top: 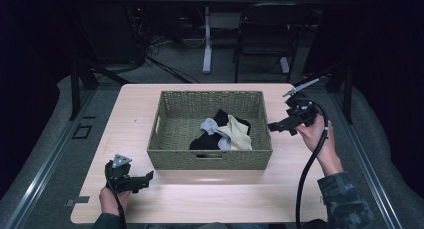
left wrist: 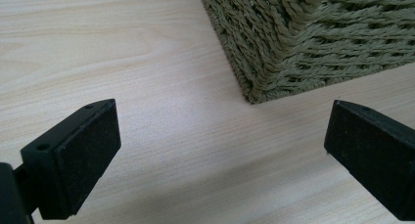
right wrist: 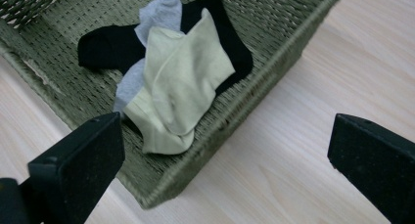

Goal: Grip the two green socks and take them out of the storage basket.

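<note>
Olive-green woven rectangular basket sits mid-desk on the pale wood-grain desk, w/ a small pile of socks in its right half: a pale yellow sock on top, a light grey sock under/left of it, black socks at the bottom, spreading toward the back and the near-left. In the right gripper view the yellow sock lies across the grey one and the black ones, its lower end close to the basket's inner wall. Right tool held just outside the basket's right wall, above the desk, pointing left toward the rim; jaws wide apart, nothing btwn them, not touching basket or socks. The person's right hand grips it, camo-pattern sleeve behind, thick black cable trailing down to the near edge. Left tool low over the desk near the basket's near-left corner, close but apart from it; jaws also spread wide, empty. In the left gripper view that corner of the basket stands ahead, bare desk btwn the jaws. Left hand holds it at the desk's near edge; grey three-cornered plate on top. Beyond the desk: dark folding chair and a white desk leg on grey floor.
</note>
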The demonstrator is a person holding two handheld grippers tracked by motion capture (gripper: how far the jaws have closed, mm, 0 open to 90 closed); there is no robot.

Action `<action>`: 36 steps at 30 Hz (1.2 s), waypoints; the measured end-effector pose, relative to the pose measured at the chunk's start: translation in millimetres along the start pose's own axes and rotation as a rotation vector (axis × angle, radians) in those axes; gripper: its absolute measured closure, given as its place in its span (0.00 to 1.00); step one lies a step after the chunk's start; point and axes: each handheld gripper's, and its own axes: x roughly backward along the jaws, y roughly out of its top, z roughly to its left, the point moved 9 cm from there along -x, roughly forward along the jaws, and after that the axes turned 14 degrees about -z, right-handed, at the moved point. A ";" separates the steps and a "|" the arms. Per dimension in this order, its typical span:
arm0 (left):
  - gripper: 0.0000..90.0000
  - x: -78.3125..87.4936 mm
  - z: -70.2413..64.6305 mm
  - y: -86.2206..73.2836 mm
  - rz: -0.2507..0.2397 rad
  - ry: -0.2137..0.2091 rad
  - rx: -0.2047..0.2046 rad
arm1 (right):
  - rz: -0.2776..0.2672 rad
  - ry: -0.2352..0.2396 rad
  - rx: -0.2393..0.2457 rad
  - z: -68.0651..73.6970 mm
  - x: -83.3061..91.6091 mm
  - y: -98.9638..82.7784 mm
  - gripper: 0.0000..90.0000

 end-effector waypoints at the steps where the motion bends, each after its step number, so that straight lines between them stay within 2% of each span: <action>1: 0.00 0.0 0.0 0.0 0.000 0.000 0.000 | 0.000 0.000 0.000 0.0 0.0 0.0 0.00; 6: 0.00 0.1 0.0 0.1 -0.001 -0.001 0.000 | 0.018 0.027 0.032 13.1 -13.5 21.6 0.01; 14: 0.00 0.0 -0.3 0.1 -0.002 -0.003 0.001 | 0.051 0.048 0.061 27.9 -34.7 39.0 0.01; 22: 0.00 -0.2 -0.7 0.0 -0.001 -0.005 0.003 | 0.092 0.060 0.072 33.7 -56.1 43.5 0.01; 23: 0.00 -0.5 -0.7 0.2 -0.005 -0.004 0.003 | 0.113 0.063 0.072 35.3 -64.0 42.3 0.02; 25: 0.00 0.0 -0.1 0.1 -0.002 -0.003 0.001 | 0.128 0.060 0.074 35.2 -67.4 41.3 0.02; 26: 0.00 0.3 0.7 0.2 -0.002 -0.002 0.002 | 0.143 0.065 0.075 35.5 -76.1 40.2 0.02; 36: 0.00 0.2 0.9 0.2 -0.003 -0.004 0.004 | 0.209 0.058 0.062 38.4 -105.0 35.0 0.07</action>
